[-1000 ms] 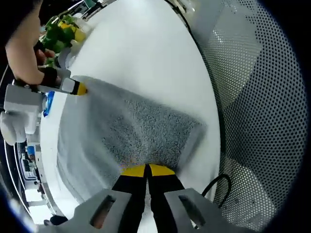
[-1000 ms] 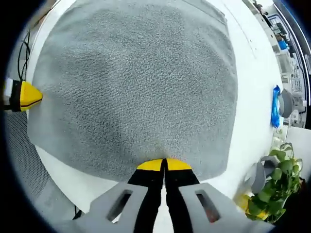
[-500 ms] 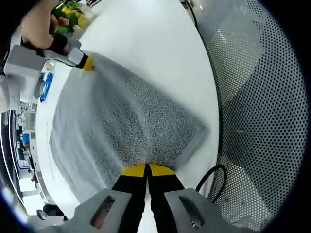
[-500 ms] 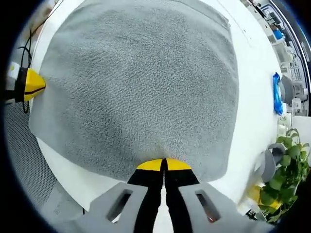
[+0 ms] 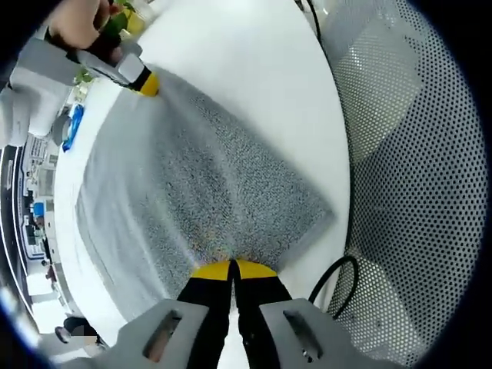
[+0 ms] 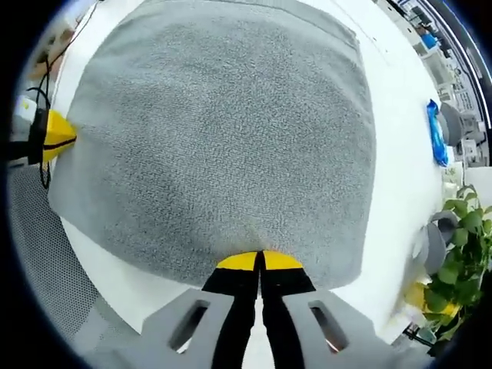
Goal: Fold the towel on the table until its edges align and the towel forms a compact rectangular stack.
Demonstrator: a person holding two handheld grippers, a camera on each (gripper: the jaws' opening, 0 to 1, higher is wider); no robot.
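In the left gripper view the left gripper (image 5: 231, 268) has its yellow-tipped jaws pressed together on the near edge of the grey towel (image 5: 192, 184), which spreads away from the jaws over the white table (image 5: 246, 69); at the towel's far corner, up and left of the jaws, the right gripper (image 5: 146, 81) pinches the cloth, a hand (image 5: 81, 19) behind it. Right of the jaws lies a black cable (image 5: 330, 277) on perforated metal (image 5: 415, 154). In the right gripper view the right gripper's jaws are closed on the towel's near edge, the cloth lying wide beyond them; the left gripper grips its left corner. Far right of the jaws are a blue item (image 6: 435, 134) and a plant (image 6: 461, 254)
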